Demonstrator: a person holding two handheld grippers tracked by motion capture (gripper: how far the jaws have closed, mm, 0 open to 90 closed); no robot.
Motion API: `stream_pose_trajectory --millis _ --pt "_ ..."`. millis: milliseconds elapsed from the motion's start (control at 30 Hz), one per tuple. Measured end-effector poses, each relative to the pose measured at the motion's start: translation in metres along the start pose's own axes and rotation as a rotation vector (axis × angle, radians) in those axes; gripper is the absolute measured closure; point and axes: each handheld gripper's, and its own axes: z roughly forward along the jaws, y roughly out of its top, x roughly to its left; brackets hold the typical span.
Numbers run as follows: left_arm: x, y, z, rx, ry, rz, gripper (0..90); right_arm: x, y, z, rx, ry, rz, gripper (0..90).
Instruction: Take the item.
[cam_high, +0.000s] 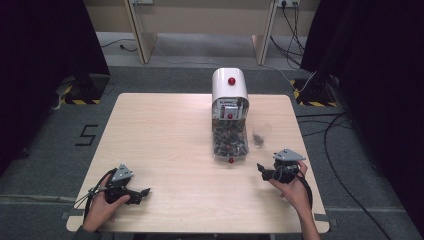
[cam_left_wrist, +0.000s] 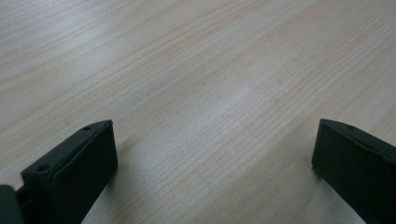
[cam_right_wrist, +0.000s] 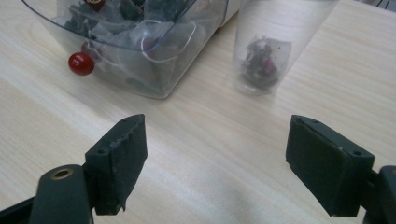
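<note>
- The left gripper (cam_high: 131, 191) rests low at the near left of the wooden surface (cam_high: 165, 140), held by the left hand (cam_high: 100, 210); its jaws stand wide apart and empty.
- The right gripper (cam_high: 270, 170), in the right hand (cam_high: 295, 190), points toward the clear dispenser (cam_high: 230, 120) of tea bags; its jaws gape wide, holding nothing.
- A clear cup (cam_right_wrist: 275, 42) holding one tea bag stands just beside the dispenser.

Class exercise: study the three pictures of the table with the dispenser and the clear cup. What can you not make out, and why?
- Dispenser contents: high view, too small and dark to tell.
- Dispenser top: right gripper view, cut off by the upper edge.
- Clear cup rim: right gripper view, cut off; what lies in it is blurred behind the plastic.
- Red knob: its purpose is unclear.
</note>
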Motion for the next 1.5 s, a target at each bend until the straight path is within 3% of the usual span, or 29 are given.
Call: stream_pose_trajectory --millis 533,1500 --pt "0.000 0.000 0.000 0.000 0.000 0.000 0.0 0.007 -0.015 -0.004 0.036 0.010 0.014 22.4" --pt "0.000 0.000 0.000 0.000 0.000 0.000 0.0 0.021 -0.039 -0.019 0.085 0.034 -0.001 25.7"
